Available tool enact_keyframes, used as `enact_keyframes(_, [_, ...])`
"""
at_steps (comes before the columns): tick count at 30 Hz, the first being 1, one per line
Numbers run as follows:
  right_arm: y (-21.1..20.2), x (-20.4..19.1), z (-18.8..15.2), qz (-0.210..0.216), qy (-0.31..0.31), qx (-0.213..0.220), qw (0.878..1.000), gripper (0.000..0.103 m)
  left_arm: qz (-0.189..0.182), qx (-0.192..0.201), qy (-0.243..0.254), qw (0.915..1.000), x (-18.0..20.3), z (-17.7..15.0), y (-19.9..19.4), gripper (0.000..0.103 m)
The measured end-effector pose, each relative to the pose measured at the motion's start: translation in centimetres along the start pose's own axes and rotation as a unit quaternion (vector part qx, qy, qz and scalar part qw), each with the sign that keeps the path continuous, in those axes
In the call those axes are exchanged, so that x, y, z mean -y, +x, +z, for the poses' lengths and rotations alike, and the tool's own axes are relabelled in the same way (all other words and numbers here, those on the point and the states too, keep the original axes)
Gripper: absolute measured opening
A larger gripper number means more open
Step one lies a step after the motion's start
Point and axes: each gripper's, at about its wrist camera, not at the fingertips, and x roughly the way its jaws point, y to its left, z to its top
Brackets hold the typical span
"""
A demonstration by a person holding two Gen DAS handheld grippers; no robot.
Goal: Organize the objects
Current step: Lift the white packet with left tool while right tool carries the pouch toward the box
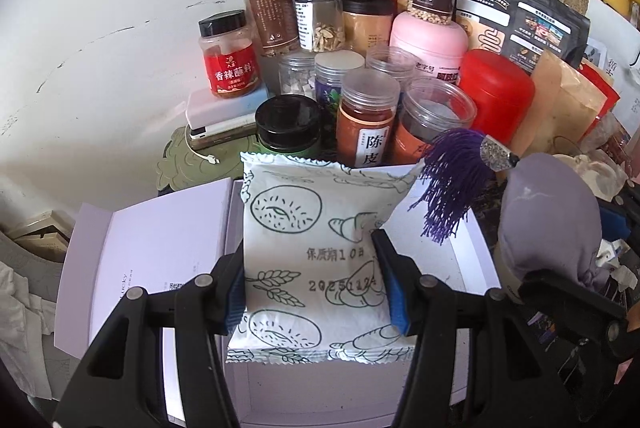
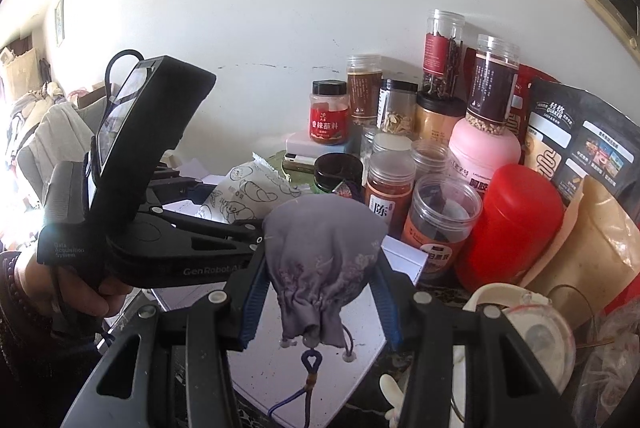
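Both hands are mid-carry. The left gripper (image 1: 310, 292) has its fingers pinching a white printed packet (image 1: 308, 248) held over an open white box (image 1: 472, 252), while the right gripper (image 2: 320, 302) pinches a grey drawstring pouch (image 2: 320, 260) just ahead of its fingers. Next, I'd judge, each needs a free spot to set down in — the jars (image 1: 368, 116) beyond the fingertips stand crowded. The box floor is mostly hidden beneath the packet.

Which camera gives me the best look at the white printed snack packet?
The left wrist view: the white printed snack packet faces the camera, clamped in the left gripper, above the open white box. The right wrist view shows only a crumpled part behind the left gripper's body.
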Motion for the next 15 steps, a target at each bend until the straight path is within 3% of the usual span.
enact_keyframes(9, [3.8, 1.0, 0.5, -0.037, 0.023, -0.034, 0.998, 0.048, 0.044, -0.01, -0.009, 0.9989, -0.7, 0.8, 2.5, 0.054])
enact_keyframes(15, [5.5, 1.6, -0.1, -0.034, 0.03, -0.051, 0.998, 0.048, 0.056, -0.028, 0.003, 0.998, -0.5, 0.2, 4.5, 0.054])
